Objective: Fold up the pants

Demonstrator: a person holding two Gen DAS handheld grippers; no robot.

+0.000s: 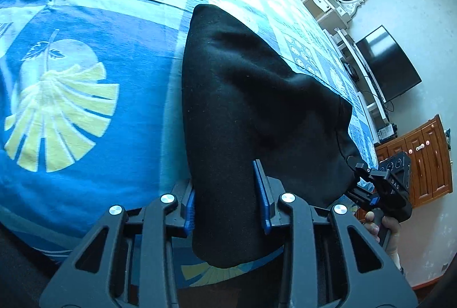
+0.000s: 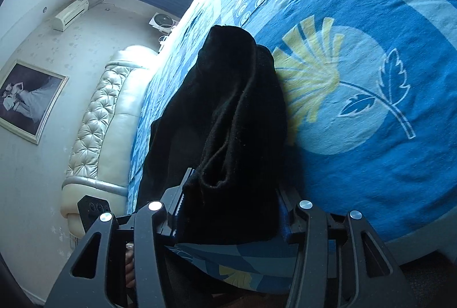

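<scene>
left wrist view: the left gripper has its jaws clenched on one pair of black pants, which trails away over the bed; the right gripper grips another edge. right wrist view: its jaws clamp bunched pants cloth. beyond: a padded headboard, one framed picture, one television.

Blue leaf-print bedspread fills centre; television and wooden cabinet at right; tufted headboard and framed picture at left.
</scene>
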